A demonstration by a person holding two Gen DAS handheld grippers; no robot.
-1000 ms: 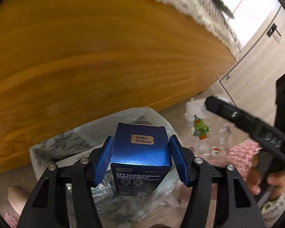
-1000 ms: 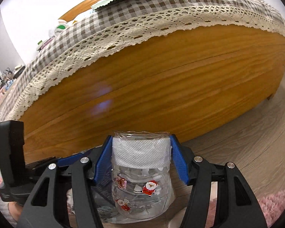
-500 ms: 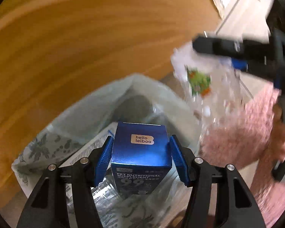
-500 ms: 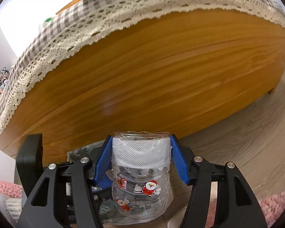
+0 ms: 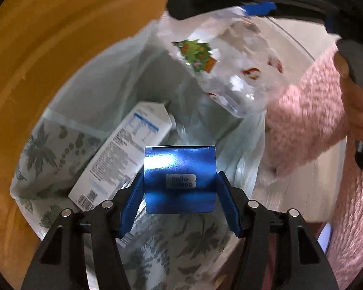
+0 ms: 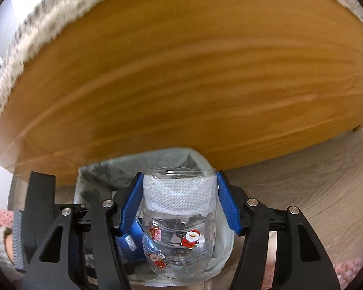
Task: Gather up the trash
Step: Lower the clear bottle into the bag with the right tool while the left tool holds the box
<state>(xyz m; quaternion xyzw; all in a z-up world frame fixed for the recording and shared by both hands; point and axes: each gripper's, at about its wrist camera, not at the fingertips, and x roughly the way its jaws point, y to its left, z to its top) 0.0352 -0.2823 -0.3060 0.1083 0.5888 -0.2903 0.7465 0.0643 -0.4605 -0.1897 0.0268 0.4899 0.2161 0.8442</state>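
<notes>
Item, lower centre of the left view: my left gripper (image 5: 180,194), pads clamped on the sides of a blue box (image 5: 180,181). Item, lower centre of the right view: my right gripper (image 6: 179,200), jaws closed on the papered neck of a clear jar (image 6: 179,229) with Santa stickers. Beyond both: the bin bag (image 5: 67,111), mouth open, a white carton (image 5: 123,154) lying inside. Change since a second ago: both hands have dropped; the bag was low in frame and now fills it, box and jar above its mouth. Reading: release comes next. Furthest: wooden panel (image 6: 181,84), lace-edged cloth (image 6: 36,31) upper left.
</notes>
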